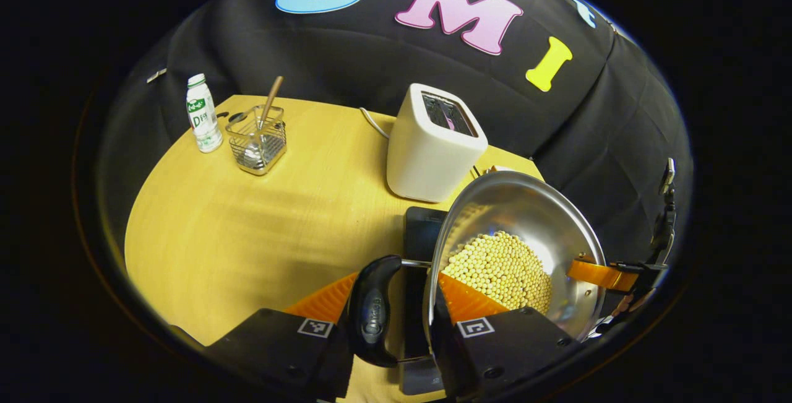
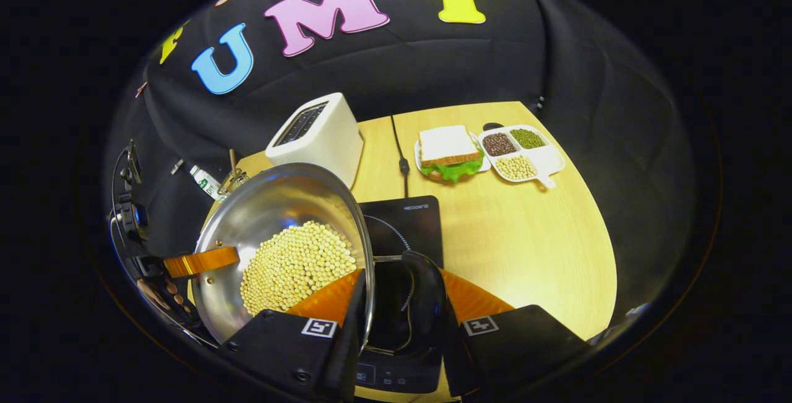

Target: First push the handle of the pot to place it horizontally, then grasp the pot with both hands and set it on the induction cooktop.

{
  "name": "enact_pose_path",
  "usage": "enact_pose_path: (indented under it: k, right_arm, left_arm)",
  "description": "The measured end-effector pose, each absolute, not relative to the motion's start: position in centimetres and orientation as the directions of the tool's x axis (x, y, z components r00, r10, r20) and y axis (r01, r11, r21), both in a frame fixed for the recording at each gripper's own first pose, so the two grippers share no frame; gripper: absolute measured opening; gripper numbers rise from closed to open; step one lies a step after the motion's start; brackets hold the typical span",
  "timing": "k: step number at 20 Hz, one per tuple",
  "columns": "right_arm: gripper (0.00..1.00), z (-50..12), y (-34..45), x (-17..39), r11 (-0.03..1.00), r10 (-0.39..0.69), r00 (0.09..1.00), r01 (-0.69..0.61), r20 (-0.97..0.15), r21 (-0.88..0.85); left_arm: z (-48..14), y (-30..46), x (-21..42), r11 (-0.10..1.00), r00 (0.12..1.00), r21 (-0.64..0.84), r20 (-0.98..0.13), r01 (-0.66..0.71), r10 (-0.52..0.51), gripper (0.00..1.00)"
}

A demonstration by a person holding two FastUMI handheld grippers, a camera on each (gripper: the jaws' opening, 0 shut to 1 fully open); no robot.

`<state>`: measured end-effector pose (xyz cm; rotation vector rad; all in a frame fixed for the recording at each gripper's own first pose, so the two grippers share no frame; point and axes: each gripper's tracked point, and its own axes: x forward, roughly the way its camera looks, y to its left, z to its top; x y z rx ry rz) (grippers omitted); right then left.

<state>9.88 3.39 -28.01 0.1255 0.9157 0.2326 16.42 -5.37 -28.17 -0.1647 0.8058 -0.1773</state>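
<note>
A steel pot (image 1: 526, 211) holding yellow soybeans (image 1: 501, 267) is over the black induction cooktop (image 1: 421, 236); I cannot tell whether it touches it. In the left gripper view my left gripper (image 1: 396, 282) is shut on the pot's rim and black side handle (image 1: 374, 310), one finger inside the pot. The right gripper (image 1: 612, 274) clamps the opposite rim. In the right gripper view my right gripper (image 2: 399, 282) is shut over the pot (image 2: 272, 205) rim and its other black handle (image 2: 424, 304), above the cooktop (image 2: 402, 217). The left gripper (image 2: 198, 260) holds the far rim.
A white toaster (image 1: 433, 143) stands just behind the cooktop, with a cable (image 2: 399, 155) beside it. A bottle (image 1: 203, 115) and a wire basket (image 1: 257, 140) with a spoon sit at one end of the wooden table (image 1: 247, 223). A sandwich plate (image 2: 450, 152) and a divided bean dish (image 2: 523, 152) sit at the other.
</note>
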Motion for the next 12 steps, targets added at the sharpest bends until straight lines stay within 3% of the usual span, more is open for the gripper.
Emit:
enact_pose_path:
  k: [1, 4, 8, 12]
  right_arm:
    - [0.54, -28.3, 2.8, 10.2, 0.969, 0.249, 0.583, -0.143, -0.773, 0.204]
    - [0.63, -29.2, 1.5, 10.9, 0.97, 0.243, 0.576, -0.136, -0.78, 0.202]
    - [0.54, -30.6, 0.9, 11.9, 0.971, 0.238, 0.568, -0.133, -0.788, 0.198]
    - [0.59, -31.4, 1.1, 12.7, 0.972, 0.236, 0.563, -0.134, -0.792, 0.195]
  left_arm:
    - [-28.4, -5.9, 16.6, 0.972, 0.677, -0.214, -0.702, 0.093, -0.219, 0.58]
    - [-29.3, -7.3, 17.1, 0.973, 0.677, -0.213, -0.704, 0.091, -0.217, 0.58]
    - [-30.3, -7.9, 18.0, 0.974, 0.676, -0.21, -0.706, 0.081, -0.209, 0.58]
    - [-31.0, -7.7, 18.7, 0.975, 0.68, -0.211, -0.704, 0.076, -0.205, 0.58]
